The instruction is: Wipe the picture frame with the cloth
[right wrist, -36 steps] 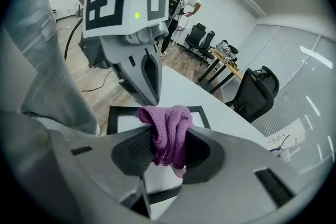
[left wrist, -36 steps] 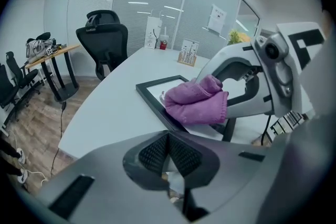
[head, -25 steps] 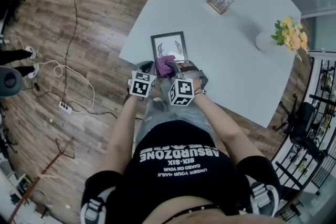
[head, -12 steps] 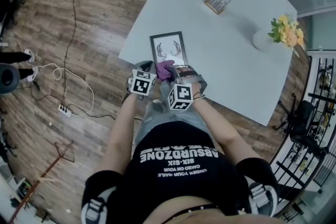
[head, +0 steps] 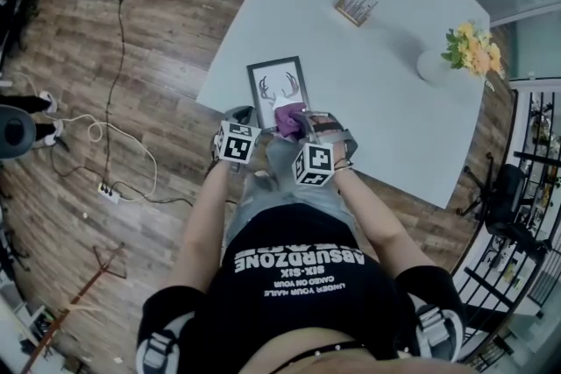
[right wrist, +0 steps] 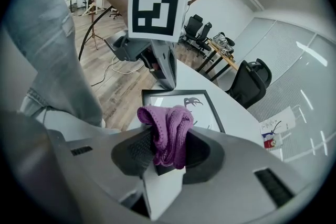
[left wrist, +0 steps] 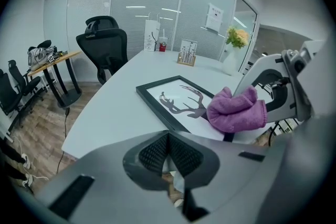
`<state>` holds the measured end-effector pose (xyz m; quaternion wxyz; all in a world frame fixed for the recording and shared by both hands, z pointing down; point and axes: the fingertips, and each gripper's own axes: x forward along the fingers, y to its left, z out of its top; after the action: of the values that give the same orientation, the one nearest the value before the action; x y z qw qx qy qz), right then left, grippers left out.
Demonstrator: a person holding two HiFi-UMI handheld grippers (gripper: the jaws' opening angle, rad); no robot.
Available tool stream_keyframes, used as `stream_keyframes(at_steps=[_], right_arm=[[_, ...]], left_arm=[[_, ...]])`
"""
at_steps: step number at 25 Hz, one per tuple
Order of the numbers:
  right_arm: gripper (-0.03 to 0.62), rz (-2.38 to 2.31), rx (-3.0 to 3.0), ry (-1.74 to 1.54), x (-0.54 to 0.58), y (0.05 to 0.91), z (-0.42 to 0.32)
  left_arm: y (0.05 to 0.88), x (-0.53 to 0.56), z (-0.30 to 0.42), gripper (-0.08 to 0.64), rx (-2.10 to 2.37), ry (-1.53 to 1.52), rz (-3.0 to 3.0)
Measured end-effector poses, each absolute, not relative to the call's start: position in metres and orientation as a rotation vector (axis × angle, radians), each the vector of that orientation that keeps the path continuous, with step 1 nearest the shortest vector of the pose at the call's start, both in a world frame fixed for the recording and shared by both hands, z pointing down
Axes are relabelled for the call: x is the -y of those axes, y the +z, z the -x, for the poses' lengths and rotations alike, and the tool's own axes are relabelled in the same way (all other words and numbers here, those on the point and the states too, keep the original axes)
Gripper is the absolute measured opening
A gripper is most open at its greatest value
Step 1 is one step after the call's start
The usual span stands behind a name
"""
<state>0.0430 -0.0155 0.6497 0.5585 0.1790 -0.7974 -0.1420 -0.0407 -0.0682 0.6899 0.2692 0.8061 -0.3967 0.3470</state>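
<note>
Head view: the picture frame [head: 282,87] lies flat near the table's [head: 377,92] lower left edge, its long axis running up the picture and away from the person. The purple cloth [head: 288,118] sits at the frame's bottom right corner, held by the right gripper [head: 307,129]. The left gripper [head: 243,113] hangs just beside the frame's bottom left corner, off the table edge. A vase of flowers [head: 470,48] stands well apart at the upper right.

Left gripper view: the left gripper [left wrist: 169,153] has its jaws pressed together with nothing between them. The frame [left wrist: 176,102] lies ahead and slightly right of centre. The cloth [left wrist: 236,110] bunches over its near right part; whether it presses on the glass I cannot tell.

Right gripper view: the right gripper [right wrist: 167,152] pinches the cloth [right wrist: 168,131], which stands up in a wad between the jaws. The frame [right wrist: 185,107] lies directly beyond the wad, stretching toward the upper right.

Judging from this, the right gripper is the one placed to wipe: the frame's unwiped length runs straight ahead of it, so the stroke goes forward along that long axis
</note>
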Motion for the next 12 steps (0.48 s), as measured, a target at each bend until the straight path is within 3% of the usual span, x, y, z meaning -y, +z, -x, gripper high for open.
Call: stream_keyframes(at_steps=[12], right_arm=[[0.129,-0.447,1.89,-0.351,0.029,0.651,-0.04]], left_arm=[[0.689,0.069,0.039,0.006,1.08,0.926,-2.17]])
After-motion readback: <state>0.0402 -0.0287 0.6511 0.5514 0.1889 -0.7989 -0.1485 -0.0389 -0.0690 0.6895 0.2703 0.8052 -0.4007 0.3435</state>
